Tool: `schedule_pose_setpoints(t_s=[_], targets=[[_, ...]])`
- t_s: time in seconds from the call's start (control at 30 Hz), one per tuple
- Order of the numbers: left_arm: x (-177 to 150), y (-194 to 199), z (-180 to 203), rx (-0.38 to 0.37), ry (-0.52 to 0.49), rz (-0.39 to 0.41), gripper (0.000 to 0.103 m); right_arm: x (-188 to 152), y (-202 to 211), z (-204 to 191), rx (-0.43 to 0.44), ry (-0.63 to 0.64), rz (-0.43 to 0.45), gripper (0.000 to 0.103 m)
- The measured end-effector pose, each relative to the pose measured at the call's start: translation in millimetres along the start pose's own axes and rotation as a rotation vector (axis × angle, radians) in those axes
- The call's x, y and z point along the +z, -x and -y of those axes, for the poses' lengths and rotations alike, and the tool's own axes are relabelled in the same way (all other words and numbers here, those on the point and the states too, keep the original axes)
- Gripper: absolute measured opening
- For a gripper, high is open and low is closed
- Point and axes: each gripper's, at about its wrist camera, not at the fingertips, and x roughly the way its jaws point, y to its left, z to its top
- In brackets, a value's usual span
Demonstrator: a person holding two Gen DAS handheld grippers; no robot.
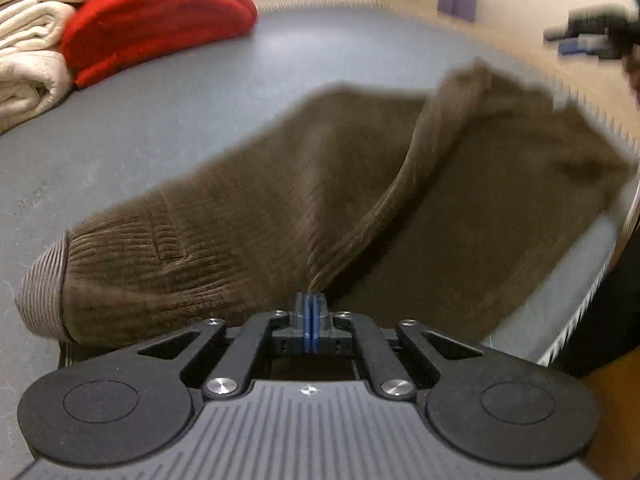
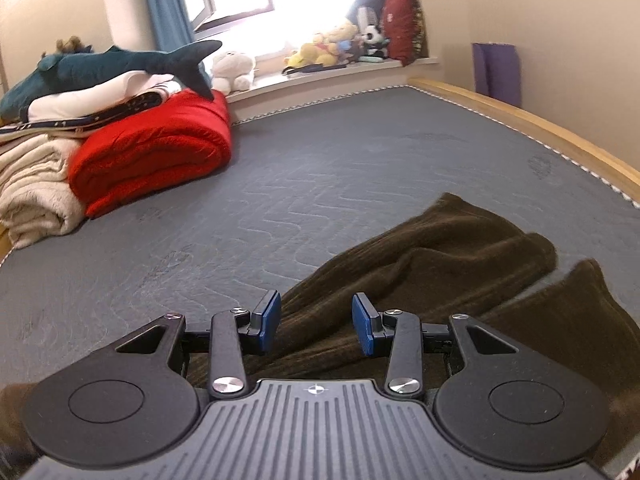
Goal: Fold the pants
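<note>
**Pants partly lifted on a bed, fold just begun**

Brown corduroy pants (image 1: 248,216) lie on a grey mattress (image 1: 160,120), near its front edge. In the left wrist view one cuff end, with a paler ribbed lining showing, rests flat at the lower left. A ridge of cloth rises from the middle of the garment and runs down into the left tongs (image 1: 311,312). These tongs are closed tight, and a pinch of fabric appears caught between the blue pads. The cloth looks blurred, so the exact fold line is hard to read.

In the right wrist view the right tongs (image 2: 316,324) stand about half open just above another part of the pants (image 2: 440,248). Nothing is gripped between them; whether they touch the cloth cannot be told.

Judging from this, the fold is at an early stage. One layer is gathered and raised, but no neat crease is laid. The legs still spread apart and rumpled, so most of the folding remains.

A red blanket (image 2: 160,148) sits at the far left of the bed.
</note>
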Motion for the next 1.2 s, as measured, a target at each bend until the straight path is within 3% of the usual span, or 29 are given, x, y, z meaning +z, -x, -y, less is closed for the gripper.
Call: schedule_pose_setpoints(t_s=[0.03,0.1,0.2,0.3,0.4,0.5,0.57,0.7,0.87,1.13,1.2], targets=[[4,6,-1,0.004,0.023,0.027,0.005,-2,3,2,-0.008,-0.007,-0.001,0.042],[15,19,-11,-0.021,0.104,0.061,0.034,-5,7,5,-0.02,-0.01,-0.003,0.042],[16,39,-31,-0.061,0.311,0.093,0.05,-10,12,6,-0.048,0.019,0.0,0.042],[-4,36,-44,-0.16,0.56,0.041,0.052,-14,17,13,-0.068,0.017,-0.002,0.042],[-14,22,-49,-0.155,0.6,-0.013,0.058,-17,21,20,-0.08,0.012,-0.002,0.042],[-13,12,-62,-0.161,0.675,0.002,0.068,-20,25,28,-0.089,-0.004,0.0,0.043],[-12,0,-75,-0.194,0.74,0.011,0.069,-20,27,34,-0.096,-0.023,0.002,0.044],[-9,-14,-93,-0.19,0.806,0.03,0.078,-21,29,42,-0.113,-0.05,0.007,0.045],[-19,-13,-109,-0.205,0.879,0.054,0.081,-23,28,43,-0.119,-0.052,-0.001,0.046],[-26,-14,-127,-0.15,0.918,0.055,0.081,-20,20,38,-0.114,-0.034,-0.015,0.046],[-27,-13,-130,-0.124,0.922,0.056,0.076,-19,18,37,-0.111,-0.026,-0.019,0.046]])
